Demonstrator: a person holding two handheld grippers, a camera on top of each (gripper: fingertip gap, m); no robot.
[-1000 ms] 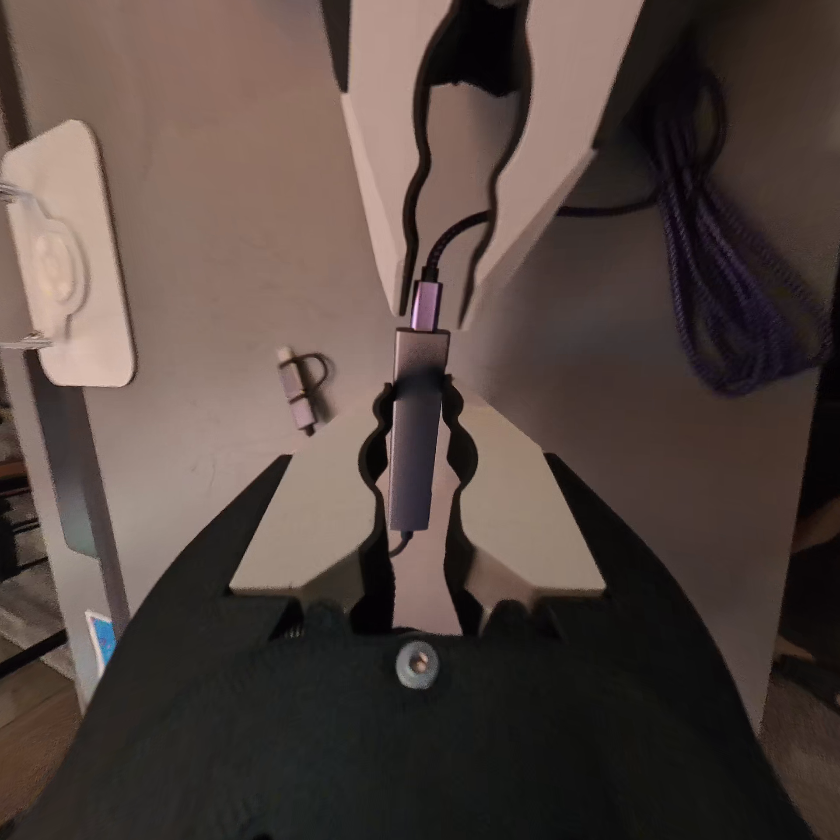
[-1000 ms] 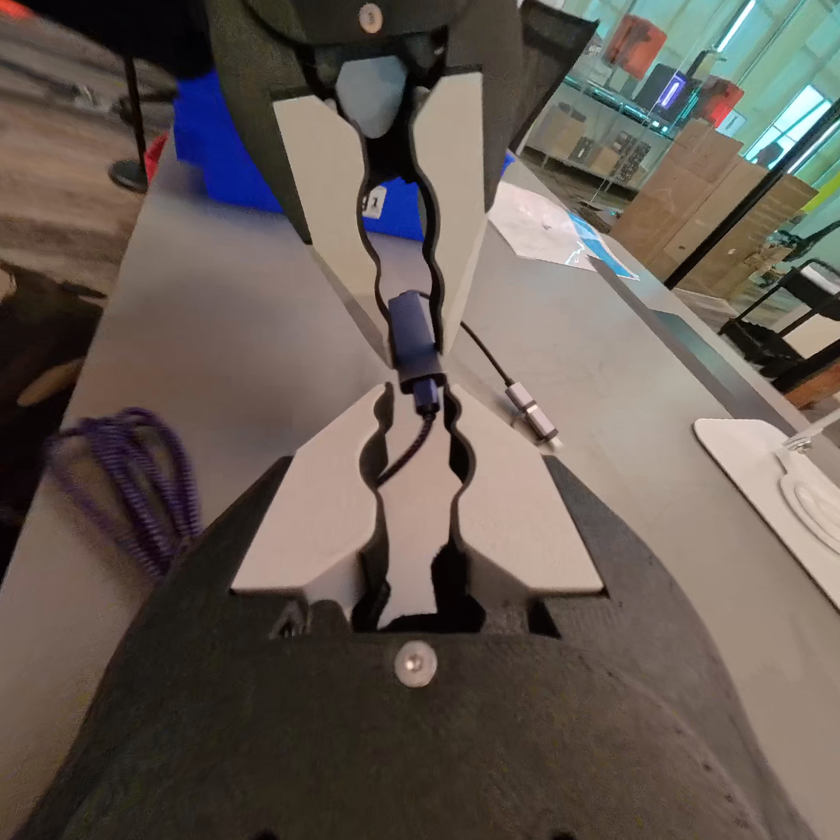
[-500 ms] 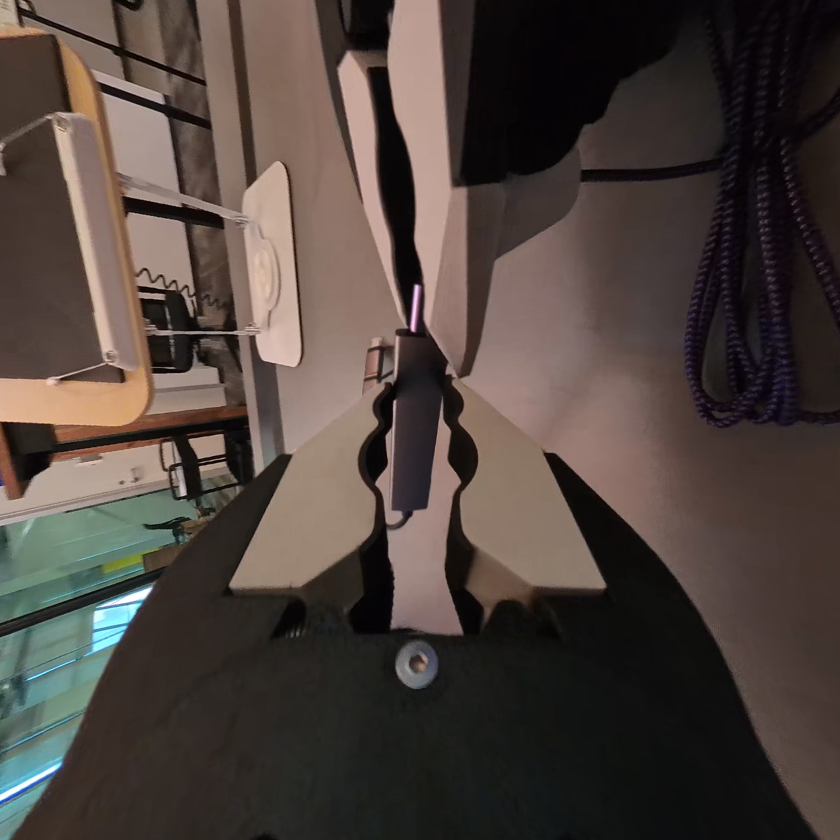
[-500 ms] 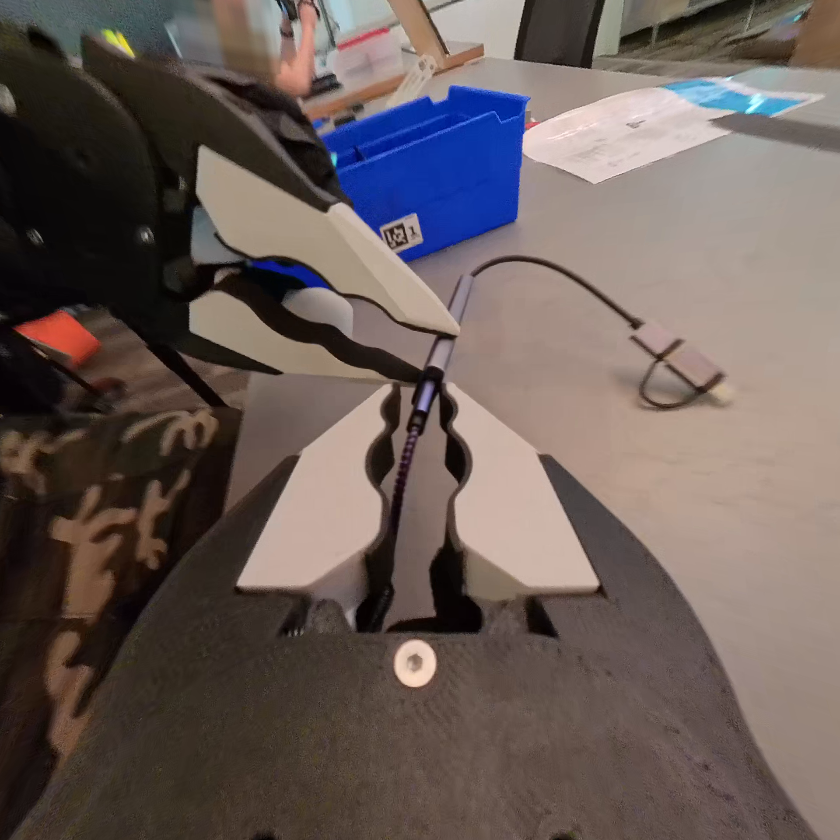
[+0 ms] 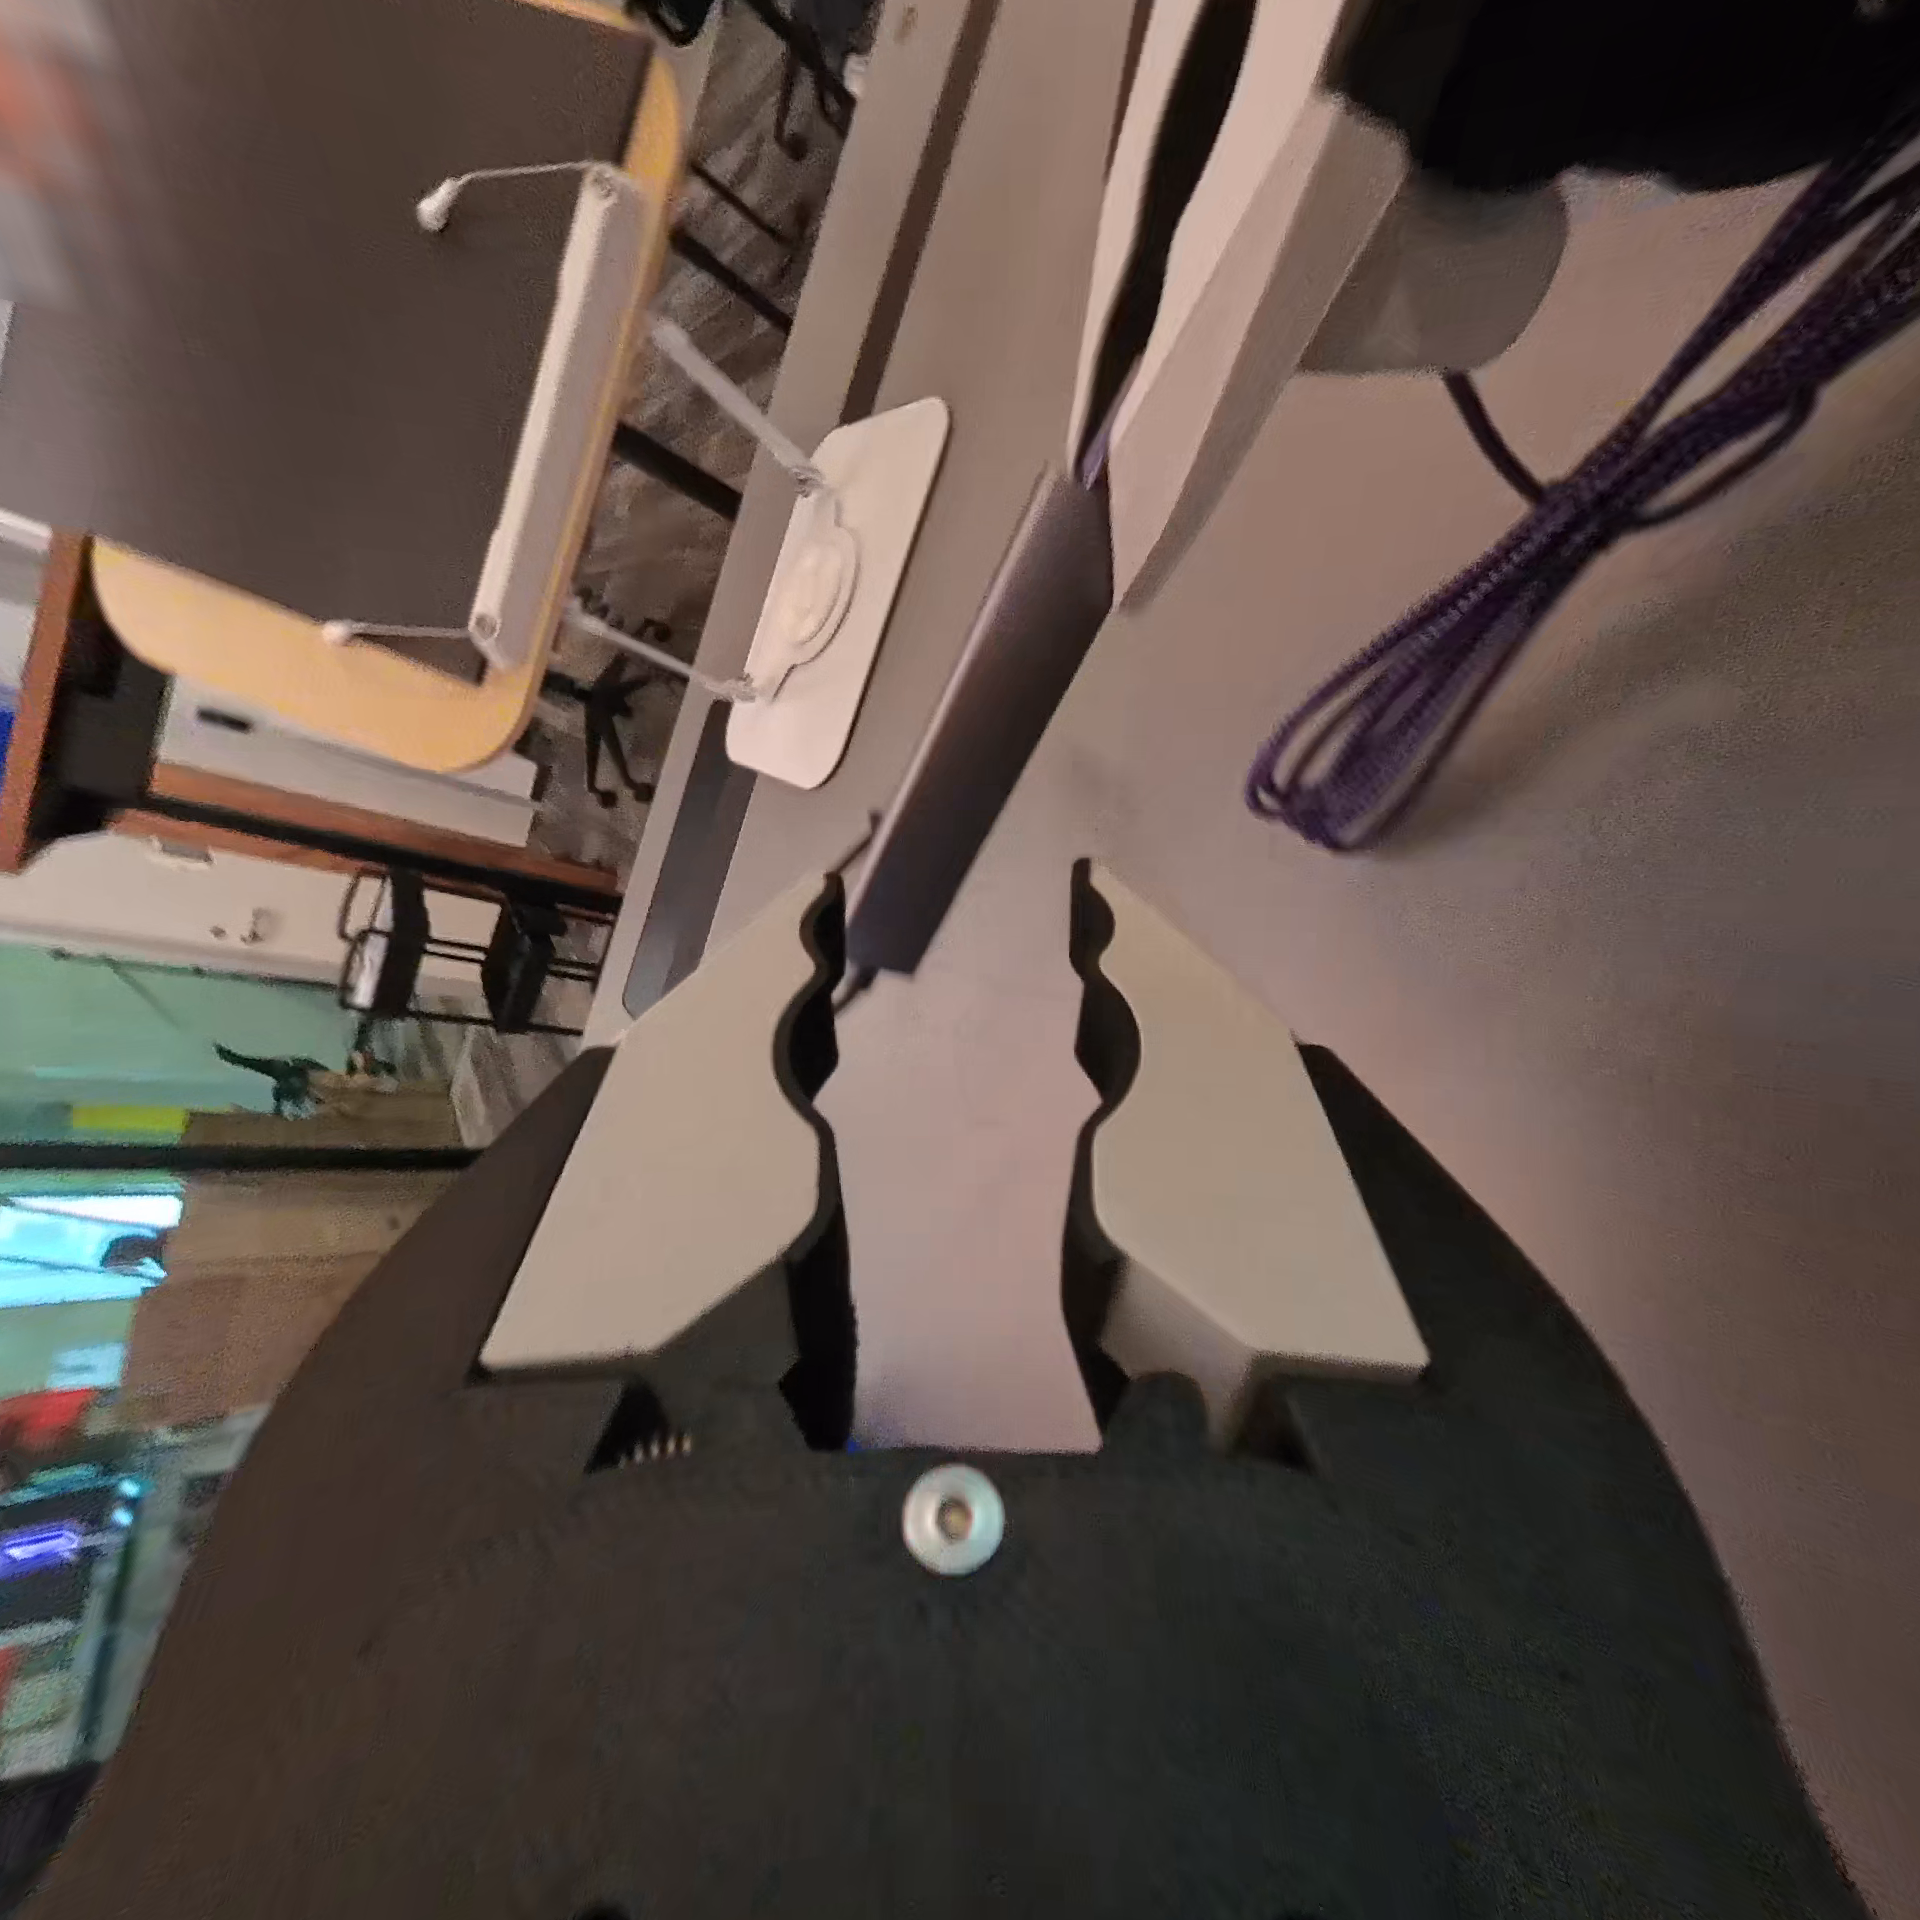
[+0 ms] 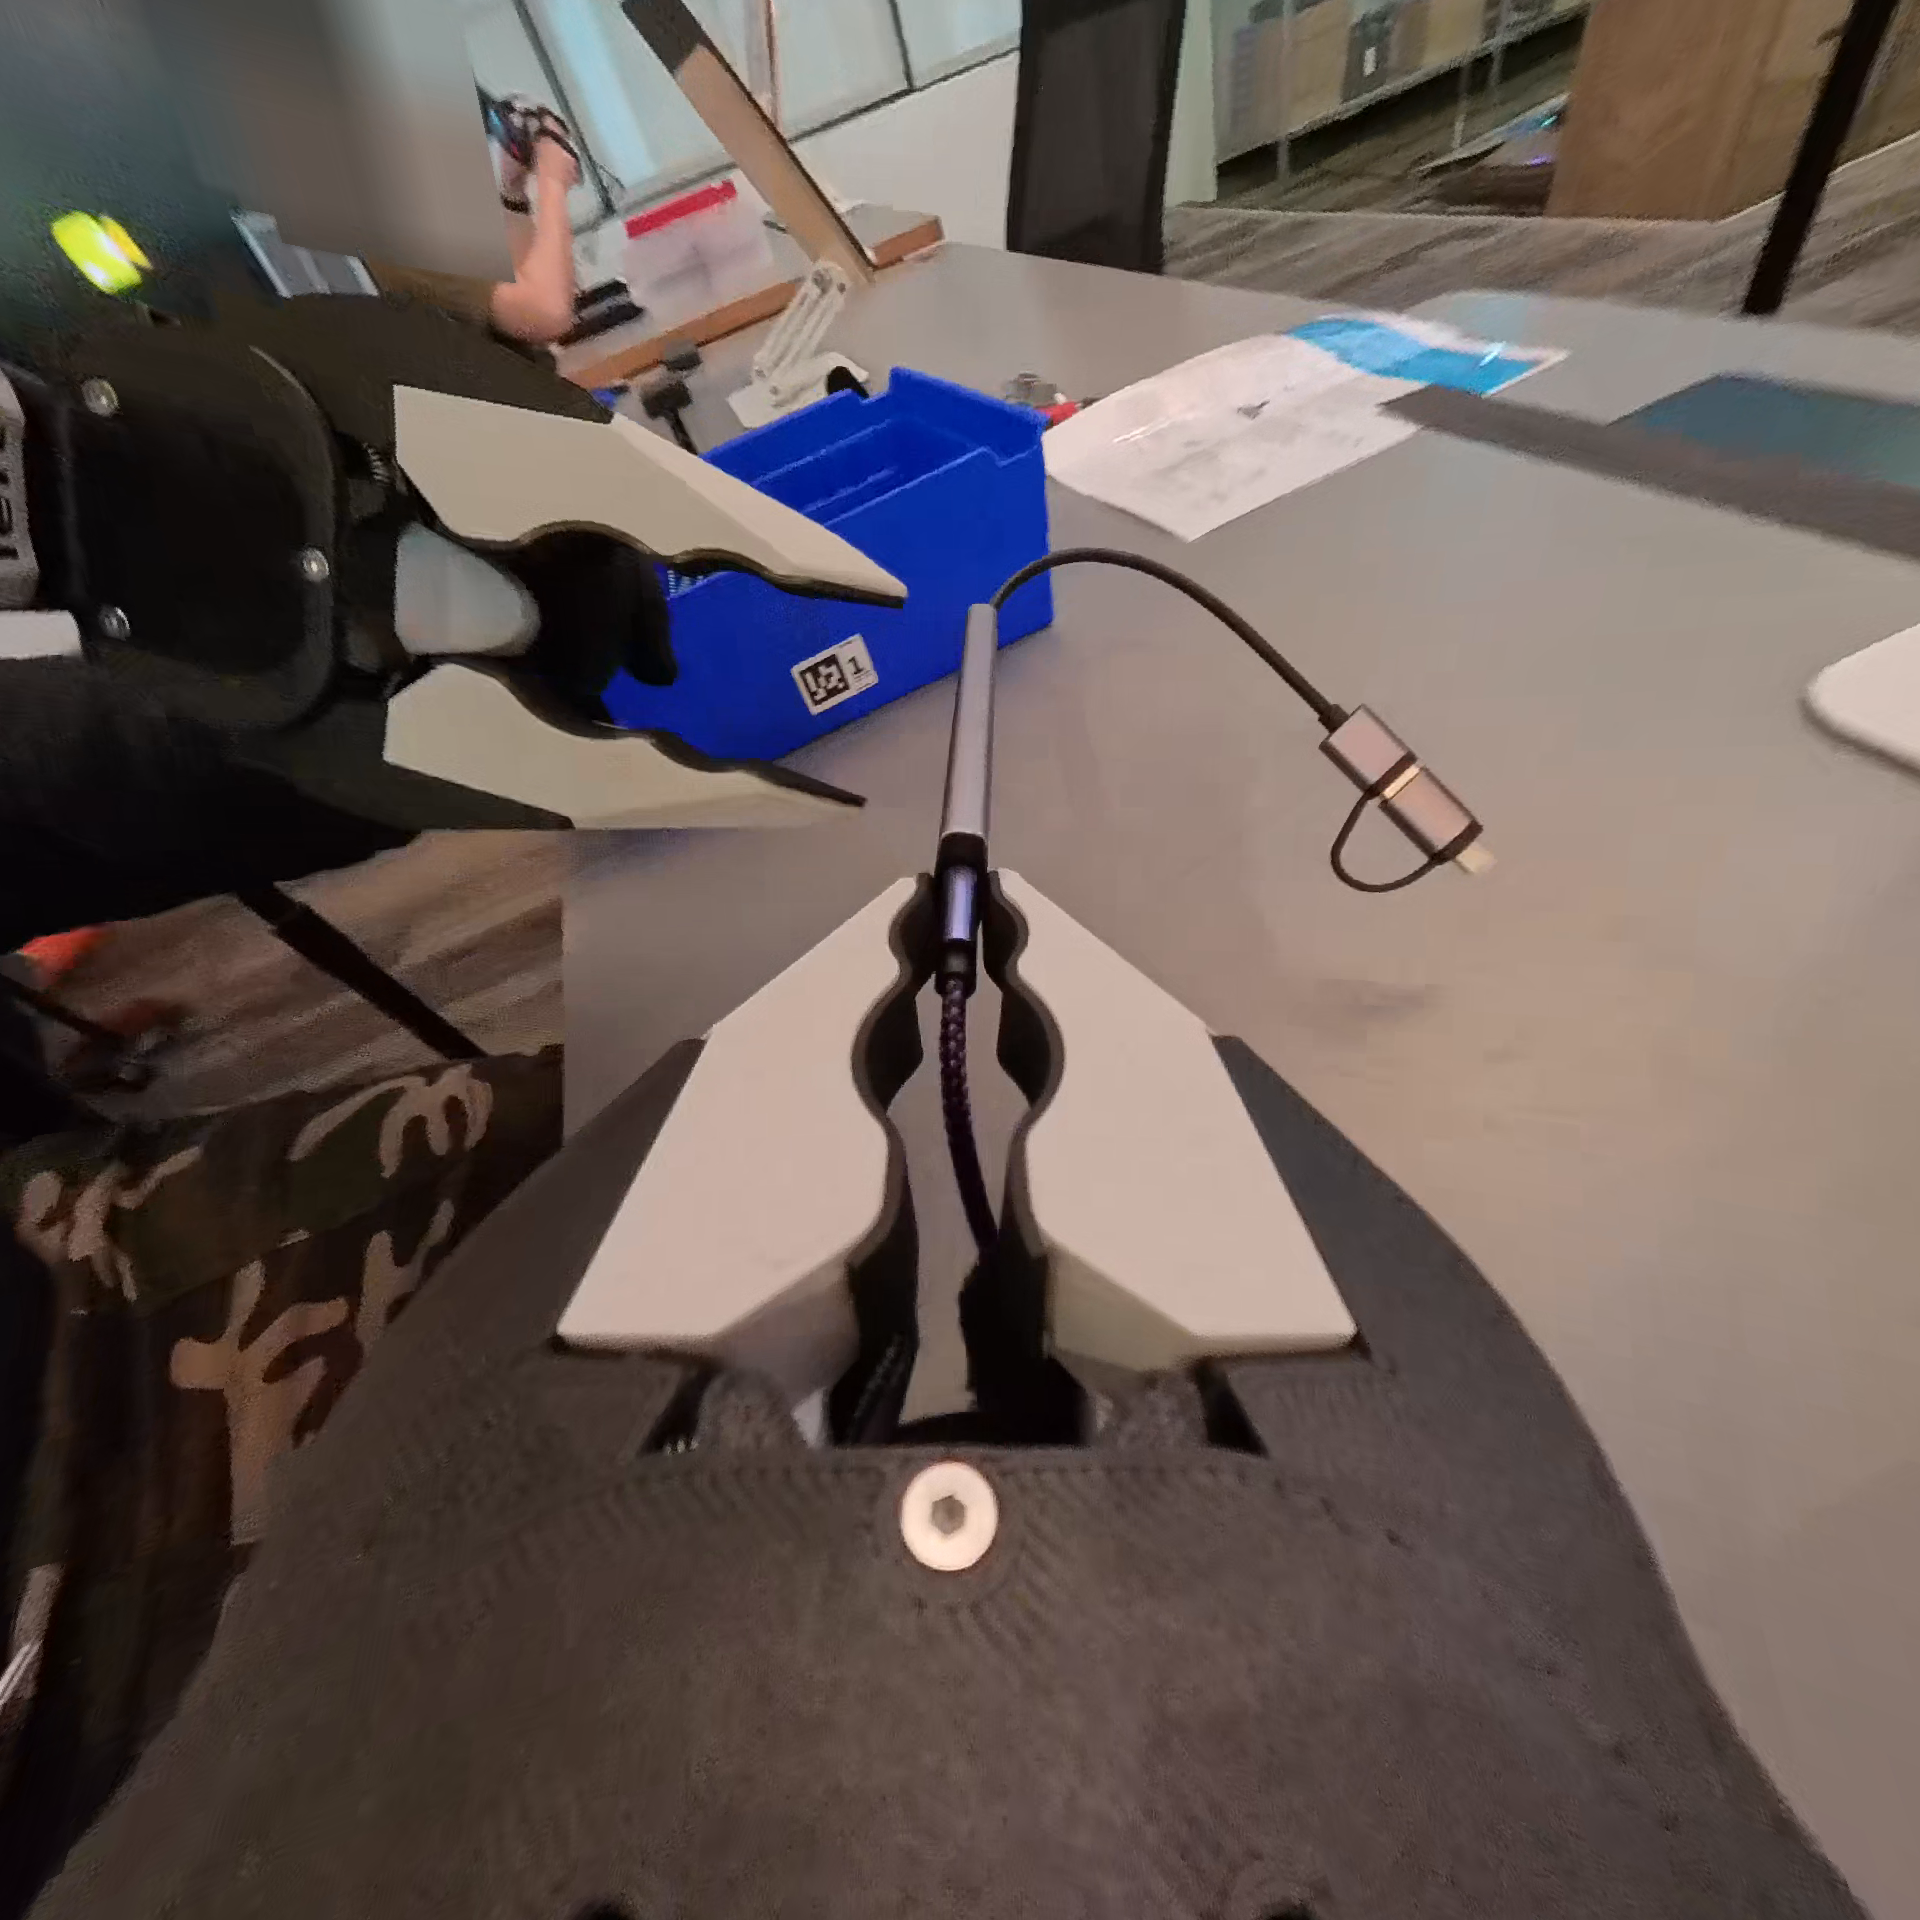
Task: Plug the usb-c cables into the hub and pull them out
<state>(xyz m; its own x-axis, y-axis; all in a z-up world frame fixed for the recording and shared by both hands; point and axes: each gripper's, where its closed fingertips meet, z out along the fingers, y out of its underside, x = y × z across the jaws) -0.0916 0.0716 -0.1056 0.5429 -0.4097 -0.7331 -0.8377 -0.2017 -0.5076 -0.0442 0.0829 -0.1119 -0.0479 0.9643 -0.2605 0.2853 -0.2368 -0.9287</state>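
Hanging in mid-air above the grey table (image 6: 1455, 1039): slim grey hub (image 6: 968, 727), short black tail (image 6: 1195, 603) ending in a two-headed adapter (image 6: 1403, 795). Plugged into its near end, purple braided usb-c cable (image 6: 961, 1091), connector (image 6: 958, 914) pinched tight by right gripper (image 6: 956, 888). Left gripper (image 5: 956, 883) spread wide, gripping nothing, hub end between its tips. Printed code sticker on blue bin (image 6: 883, 540).

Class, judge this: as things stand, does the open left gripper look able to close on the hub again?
Probably yes. The left gripper is open, beside the hub, with nothing between them. The right gripper grips only the plug at the hub's near end, leaving its body bare.
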